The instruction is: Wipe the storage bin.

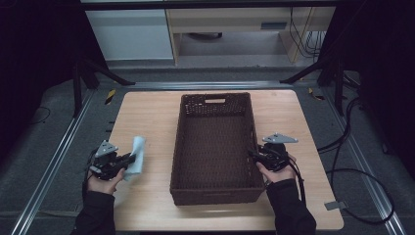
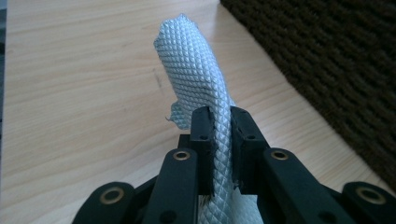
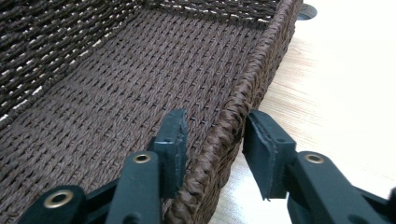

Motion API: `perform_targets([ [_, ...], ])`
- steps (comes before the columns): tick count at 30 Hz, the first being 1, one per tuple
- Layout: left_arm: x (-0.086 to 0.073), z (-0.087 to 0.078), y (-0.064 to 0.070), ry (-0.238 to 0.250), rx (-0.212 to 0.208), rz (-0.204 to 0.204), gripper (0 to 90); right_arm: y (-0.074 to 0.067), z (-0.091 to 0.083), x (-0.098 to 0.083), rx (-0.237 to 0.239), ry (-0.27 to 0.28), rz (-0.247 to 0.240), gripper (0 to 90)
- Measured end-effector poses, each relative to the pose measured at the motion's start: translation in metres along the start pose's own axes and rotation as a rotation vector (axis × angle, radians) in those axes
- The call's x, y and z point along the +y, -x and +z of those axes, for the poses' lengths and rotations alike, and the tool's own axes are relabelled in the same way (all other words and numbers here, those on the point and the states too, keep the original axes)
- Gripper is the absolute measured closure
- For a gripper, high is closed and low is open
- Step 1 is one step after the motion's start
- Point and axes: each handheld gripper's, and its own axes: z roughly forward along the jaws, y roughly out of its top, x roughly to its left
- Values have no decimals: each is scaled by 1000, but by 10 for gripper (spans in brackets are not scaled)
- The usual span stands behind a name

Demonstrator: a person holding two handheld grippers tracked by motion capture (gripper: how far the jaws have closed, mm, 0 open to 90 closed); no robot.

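While the left gripper [image 2: 219, 126] clamps a pale blue cloth [image 2: 198, 70] between its two black jaws, the jaws stand narrow, pressed on a bunched fold of the quilted fabric. The cloth rises past the jaw tips and flops forward, its free end hanging over the wooden table [image 2: 79, 93]. Seen from the high view, this gripper [image 1: 131, 157] sits at the near left of the table, with the cloth [image 1: 136, 156] standing up just beside the left wall of a dark brown woven basket [image 1: 195, 191].

At the right gripper [image 3: 212, 135], the jaws stand partly open and straddle the basket's right rim [image 3: 233, 116]: one jaw inside the basket, one outside over the table. The inner pad looks close to or touching the weave, while a gap shows between the rim and the outer pad, so the rim does not seem gripped. In the high view this gripper [image 1: 254, 155] rests at the near right part of the basket.

Judging by this, the step in hand is lifting the cloth to put it in the basket, with the right hand steadying the basket. The next move calls for raising the cloth clear of the left wall, carrying it right over the basket floor, and then opening the left jaws.
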Motion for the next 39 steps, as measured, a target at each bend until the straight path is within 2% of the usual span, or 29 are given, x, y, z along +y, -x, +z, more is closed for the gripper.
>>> perform_targets([
  [5,11,6,6,20,-4,18,798,-4,0,3,-38,-9,-15,665],
  [11,21,9,8,45,-25,32,793,-2,3,7,-35,-9,-21,696],
  [15,31,18,8,50,-12,45,792,-1,4,8,-26,-8,-26,700],
  [21,42,47,8,21,-4,68,797,-1,6,9,-9,-5,-43,702],
  [25,50,60,10,15,-1,77,798,-3,7,9,13,-5,-56,703],
  [31,59,79,9,15,-13,71,799,-8,7,9,37,-6,-76,703],
  [37,61,108,4,-44,5,49,802,-11,7,8,63,-4,-98,703],
  [39,58,119,3,-75,-4,40,804,-11,7,8,66,-4,-102,702],
])
